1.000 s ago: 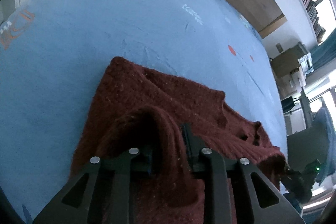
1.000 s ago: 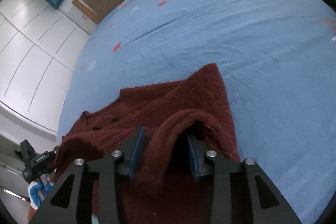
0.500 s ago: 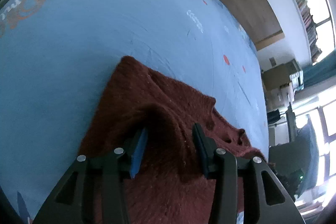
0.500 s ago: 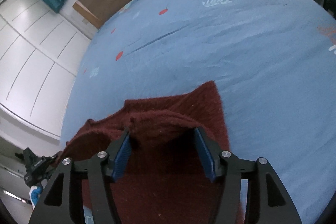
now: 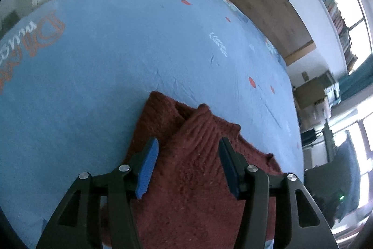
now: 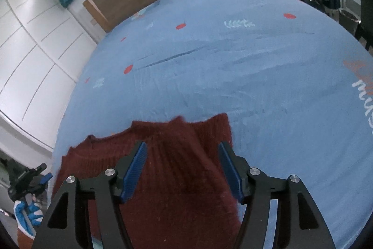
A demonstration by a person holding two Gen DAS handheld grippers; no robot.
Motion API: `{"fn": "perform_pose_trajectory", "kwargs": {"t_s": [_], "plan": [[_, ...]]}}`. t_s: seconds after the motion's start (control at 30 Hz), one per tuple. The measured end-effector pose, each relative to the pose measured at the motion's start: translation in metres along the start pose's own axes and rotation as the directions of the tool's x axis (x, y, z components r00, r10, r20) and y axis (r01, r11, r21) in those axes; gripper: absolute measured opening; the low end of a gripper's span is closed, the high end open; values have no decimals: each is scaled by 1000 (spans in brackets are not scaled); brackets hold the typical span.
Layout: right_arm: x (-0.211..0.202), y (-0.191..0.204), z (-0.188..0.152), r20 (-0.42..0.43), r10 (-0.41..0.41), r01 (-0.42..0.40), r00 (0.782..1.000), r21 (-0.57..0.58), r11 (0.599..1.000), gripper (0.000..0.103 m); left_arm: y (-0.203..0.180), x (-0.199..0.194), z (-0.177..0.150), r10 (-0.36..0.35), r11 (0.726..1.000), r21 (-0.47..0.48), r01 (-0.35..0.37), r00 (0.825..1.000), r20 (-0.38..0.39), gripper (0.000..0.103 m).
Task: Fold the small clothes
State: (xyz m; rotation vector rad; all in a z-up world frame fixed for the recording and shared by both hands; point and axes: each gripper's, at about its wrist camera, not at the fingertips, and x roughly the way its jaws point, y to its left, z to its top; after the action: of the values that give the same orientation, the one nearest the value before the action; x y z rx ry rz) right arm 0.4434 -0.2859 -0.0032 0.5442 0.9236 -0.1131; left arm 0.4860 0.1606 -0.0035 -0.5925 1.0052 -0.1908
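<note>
While both jaws stand spread, left gripper [image 5: 187,163] and right gripper [image 6: 181,168] hover over a maroon knitted sweater [image 5: 186,179] [image 6: 167,167] at 6 o'clock on the blue bedsheet [image 5: 116,57] [image 6: 233,62].

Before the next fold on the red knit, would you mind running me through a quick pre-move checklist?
1. Left claw open and free of fabric: ok.
2. Right claw open and free of fabric: ok.
3. Red knit sweater resting on the blue bedsheet: ok.
4. Folded layer lying flat: not ok, a ribbed hump stands between the left claw's fingers.
5. Far edges aligned: cannot tell.
6. Near hem position: cannot tell, hidden below the claws.
</note>
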Motion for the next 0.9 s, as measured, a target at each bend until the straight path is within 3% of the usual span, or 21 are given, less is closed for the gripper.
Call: {"fn": "perform_pose_trajectory", "kwargs": {"t_s": [0.13,0.27,0.47,0.6,0.77,0.9], "plan": [[5,14,-3,3,-7,8,1000,-75,997,65,-21,13,-11,15,996,88,-13,1000,-16,48],[23,37,-14,-35,-10,4,999,-162,987,65,-51,42,-28,63,975,217,-53,997,-42,48],[57,64,-29,-56,-65,48,996,-268,962,65,-77,77,-56,228,879,423,-219,973,31,48],[75,61,-39,-48,-153,128,987,-333,934,65,-65,92,-68,269,833,487,-264,961,62,49],[70,45,-55,-20,-155,138,988,-353,925,64,-51,86,-83,260,807,533,-254,963,66,52],[61,35,-64,-26,-147,128,989,-357,925,64,-35,67,-97,249,821,518,-238,967,50,53]]}}
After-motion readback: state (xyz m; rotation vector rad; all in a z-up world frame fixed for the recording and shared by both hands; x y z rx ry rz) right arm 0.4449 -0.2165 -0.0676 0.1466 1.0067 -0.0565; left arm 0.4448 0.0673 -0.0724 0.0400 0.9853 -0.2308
